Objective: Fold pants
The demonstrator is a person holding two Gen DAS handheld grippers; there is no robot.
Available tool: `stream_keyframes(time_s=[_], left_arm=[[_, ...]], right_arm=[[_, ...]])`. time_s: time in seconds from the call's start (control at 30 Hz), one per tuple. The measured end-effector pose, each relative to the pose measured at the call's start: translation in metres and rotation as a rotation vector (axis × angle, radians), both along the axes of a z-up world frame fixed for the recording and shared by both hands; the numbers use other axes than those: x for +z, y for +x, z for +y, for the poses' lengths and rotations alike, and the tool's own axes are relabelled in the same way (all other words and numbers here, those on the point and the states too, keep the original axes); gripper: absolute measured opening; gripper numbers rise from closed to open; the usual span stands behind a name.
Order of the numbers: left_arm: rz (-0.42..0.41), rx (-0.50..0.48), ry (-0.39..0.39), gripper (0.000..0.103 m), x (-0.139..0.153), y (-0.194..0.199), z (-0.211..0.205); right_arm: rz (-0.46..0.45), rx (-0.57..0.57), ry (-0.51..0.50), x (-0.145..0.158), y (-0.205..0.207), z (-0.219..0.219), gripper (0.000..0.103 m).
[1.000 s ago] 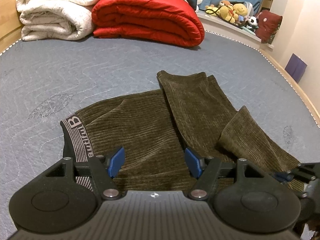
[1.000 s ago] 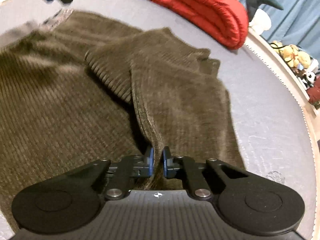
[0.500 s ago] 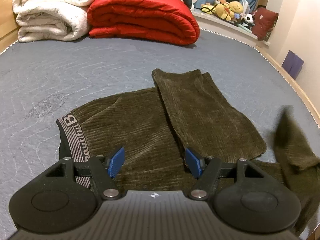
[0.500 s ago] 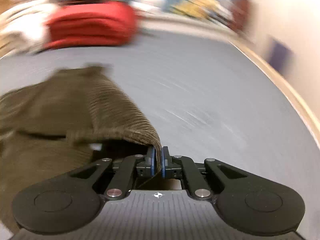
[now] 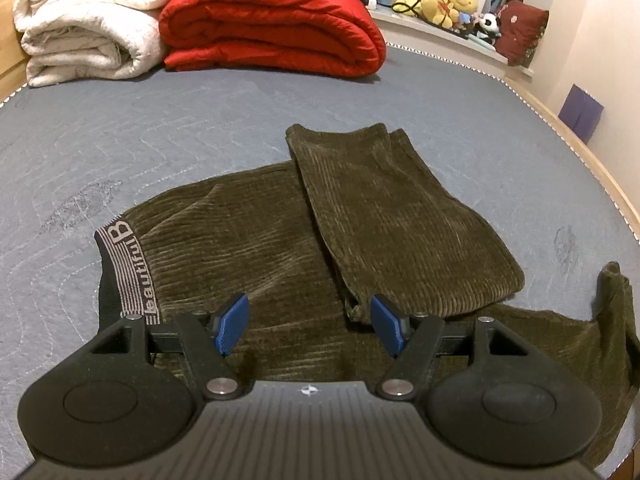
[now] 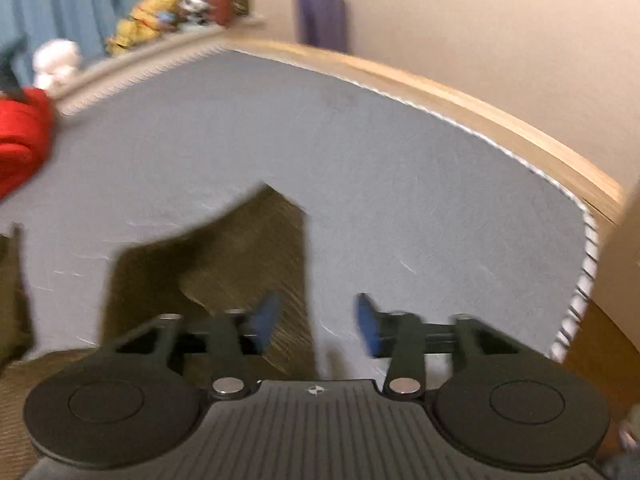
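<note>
We see dark olive corduroy pants [image 5: 256,248] spread on a grey mattress [image 5: 160,128], waistband to our left, and one leg [image 5: 392,216] folded back over the seat, pointing away from us. The other leg [image 5: 560,344] runs out to the right along the near edge, its cuff crumpled. Our left gripper [image 5: 308,320] hovers spread over the seat, holding nothing. Our right gripper [image 6: 316,320], fingers also apart and empty, sits above that stray leg's end [image 6: 240,248] in a blurred view, so it seems nearer.

Grey mattress [image 5: 200,128] bears pants [image 5: 256,248], red quilt [image 5: 272,20], seemingly towels [image 5: 88,20].
</note>
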State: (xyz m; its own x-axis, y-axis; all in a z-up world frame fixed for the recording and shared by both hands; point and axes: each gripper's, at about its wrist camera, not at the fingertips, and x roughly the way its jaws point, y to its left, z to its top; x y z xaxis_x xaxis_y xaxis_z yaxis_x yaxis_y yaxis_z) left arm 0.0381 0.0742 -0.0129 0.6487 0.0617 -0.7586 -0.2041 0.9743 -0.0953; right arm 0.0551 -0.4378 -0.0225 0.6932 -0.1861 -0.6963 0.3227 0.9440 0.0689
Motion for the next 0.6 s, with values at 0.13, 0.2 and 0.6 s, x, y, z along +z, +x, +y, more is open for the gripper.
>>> stream_keyframes(time_s=[0.13,0.2,0.6], left_arm=[[0.006,0.007,0.006,0.072,-0.001,0.0,0.001],[0.005,0.008,0.007,0.072,-0.001,-0.001,0.002],[-0.004,0.024,-0.011,0.073,0.001,-0.007,0.02]], right_arm=[[0.045,0.171,-0.101,-0.026,0.027,0.018,0.066],[0.072,0.249,-0.167,-0.043,0.038,0.03,0.066],[-0.059,-0.095,-0.251,-0.017,0.037,-0.008,0.006]])
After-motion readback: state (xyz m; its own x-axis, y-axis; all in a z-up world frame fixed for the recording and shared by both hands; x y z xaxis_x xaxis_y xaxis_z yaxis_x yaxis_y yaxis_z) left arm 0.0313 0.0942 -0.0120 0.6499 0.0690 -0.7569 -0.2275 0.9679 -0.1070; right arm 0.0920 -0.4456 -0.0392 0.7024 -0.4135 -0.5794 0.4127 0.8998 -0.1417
